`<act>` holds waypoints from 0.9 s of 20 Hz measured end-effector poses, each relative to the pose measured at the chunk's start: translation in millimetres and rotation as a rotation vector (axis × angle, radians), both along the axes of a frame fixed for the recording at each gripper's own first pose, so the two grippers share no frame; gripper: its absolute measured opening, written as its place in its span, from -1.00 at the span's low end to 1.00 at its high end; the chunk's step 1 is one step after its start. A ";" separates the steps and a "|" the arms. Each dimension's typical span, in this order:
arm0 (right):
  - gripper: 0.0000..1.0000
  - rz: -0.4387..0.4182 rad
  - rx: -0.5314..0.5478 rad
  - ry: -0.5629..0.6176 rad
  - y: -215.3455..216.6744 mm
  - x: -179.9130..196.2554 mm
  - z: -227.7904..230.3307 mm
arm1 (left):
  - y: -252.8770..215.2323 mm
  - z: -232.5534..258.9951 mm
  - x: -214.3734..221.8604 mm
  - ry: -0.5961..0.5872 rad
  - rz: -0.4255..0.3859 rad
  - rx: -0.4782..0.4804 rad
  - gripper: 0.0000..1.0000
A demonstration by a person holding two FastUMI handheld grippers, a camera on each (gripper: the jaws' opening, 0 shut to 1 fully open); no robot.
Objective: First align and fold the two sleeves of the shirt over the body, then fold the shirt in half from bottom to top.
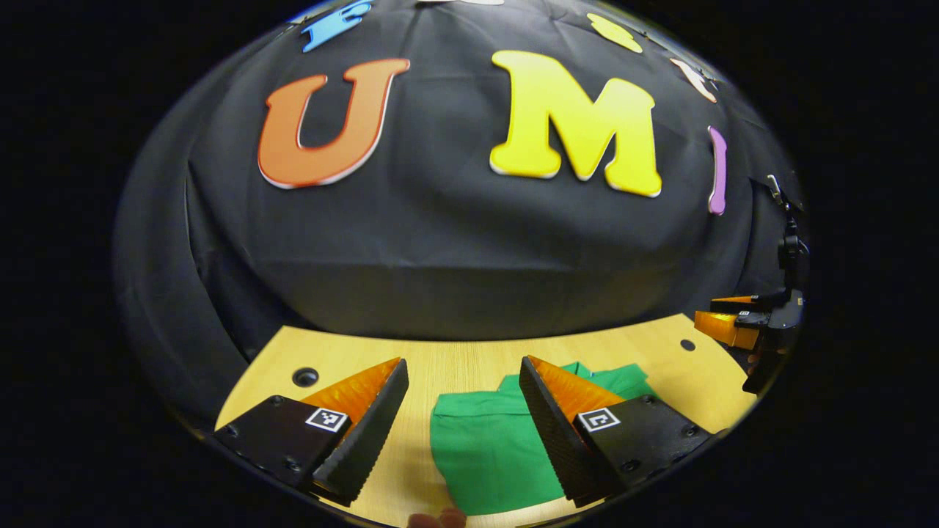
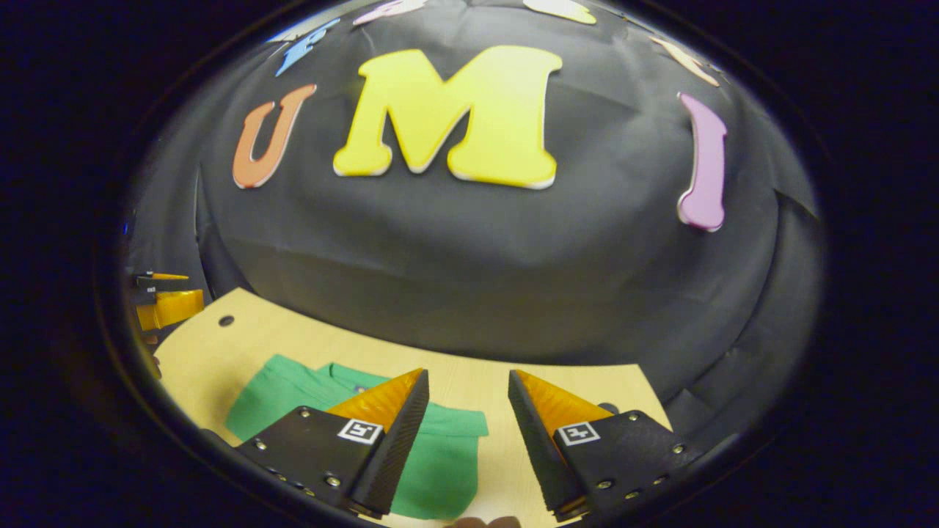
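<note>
Left gripper view puts the shirt (image 1: 488, 447) low in front of me — green, lying on the table (image 1: 455, 363), already gathered into a compact block rather than spread wide, with its right part running behind my right finger. My left gripper (image 1: 463, 374) hangs above it with the jaws spread wide, nothing between them, the shirt's left edge showing in the gap. Off at the right edge of that view I see the right gripper (image 1: 722, 317), held well apart from the cloth, over the table's far side. In the right gripper view the shirt (image 2: 293, 392) sits lower left, its collar end toward the back wall and one sleeve edge reaching out just past my left finger. My right gripper (image 2: 468, 381) is also spread, empty, over bare wood beside the shirt. I can see the left gripper (image 2: 165, 301) at the far left rim there. A fingertip (image 1: 439, 518) pokes in at the bottom — whose grip it belongs to I cannot tell. Small round holes (image 1: 305, 377) dot the tabletop.
</note>
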State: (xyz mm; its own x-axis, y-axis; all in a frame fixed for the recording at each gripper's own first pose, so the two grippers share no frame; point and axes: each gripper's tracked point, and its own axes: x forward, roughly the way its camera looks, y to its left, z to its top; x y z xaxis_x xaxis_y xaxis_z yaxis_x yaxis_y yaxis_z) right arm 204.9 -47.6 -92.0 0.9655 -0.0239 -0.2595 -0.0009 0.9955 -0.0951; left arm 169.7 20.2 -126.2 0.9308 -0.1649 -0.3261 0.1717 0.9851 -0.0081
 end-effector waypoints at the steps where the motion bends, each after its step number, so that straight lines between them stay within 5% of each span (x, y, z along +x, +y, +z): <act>1: 0.43 -0.007 0.001 -0.041 1.0 -13.7 18.7 | -1.2 23.2 -10.9 -0.041 0.001 0.004 0.95; 7: 0.43 -0.067 0.034 -0.222 6.6 -120.7 103.3 | -25.1 114.1 -98.1 -0.189 0.019 -0.078 1.00; 13: 0.43 -0.019 -0.007 -0.252 43.7 -219.0 104.4 | -31.9 133.0 -169.4 -0.240 0.030 -0.088 0.94; 18: 0.43 0.004 -0.002 -0.244 64.3 -257.4 90.6 | -35.3 123.8 -207.3 -0.228 0.053 -0.119 1.00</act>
